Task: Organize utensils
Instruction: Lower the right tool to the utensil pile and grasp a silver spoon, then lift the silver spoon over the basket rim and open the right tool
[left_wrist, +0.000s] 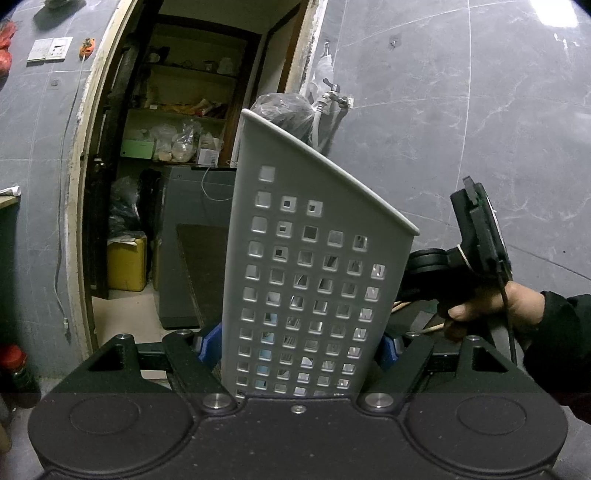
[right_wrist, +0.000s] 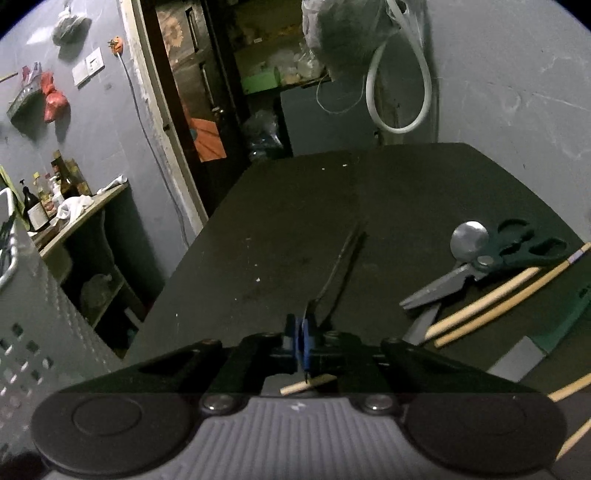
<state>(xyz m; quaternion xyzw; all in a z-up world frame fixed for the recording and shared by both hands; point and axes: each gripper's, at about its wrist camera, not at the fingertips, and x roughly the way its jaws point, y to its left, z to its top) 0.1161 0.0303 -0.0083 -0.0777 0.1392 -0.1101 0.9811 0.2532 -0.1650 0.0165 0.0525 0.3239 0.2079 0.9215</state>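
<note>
My left gripper (left_wrist: 299, 347) is shut on a grey perforated utensil holder (left_wrist: 310, 266), held upright and slightly tilted above the table. The holder's side also shows at the left edge of the right wrist view (right_wrist: 26, 332). My right gripper (right_wrist: 301, 339) is shut on a thin dark metal utensil (right_wrist: 338, 266), a fork by its look, whose handle points forward over the dark table (right_wrist: 295, 206). On the table to the right lie scissors (right_wrist: 476, 269), a metal spoon (right_wrist: 469, 242) and wooden chopsticks (right_wrist: 498, 302). The right gripper and the hand holding it show in the left wrist view (left_wrist: 476, 258).
An open doorway (left_wrist: 177, 147) with storage shelves stands ahead. A counter with bottles (right_wrist: 48, 206) is at the left. A white hose (right_wrist: 399, 92) and a plastic bag (right_wrist: 343, 33) hang on the grey wall behind the table. More chopsticks (right_wrist: 569, 391) lie at the near right.
</note>
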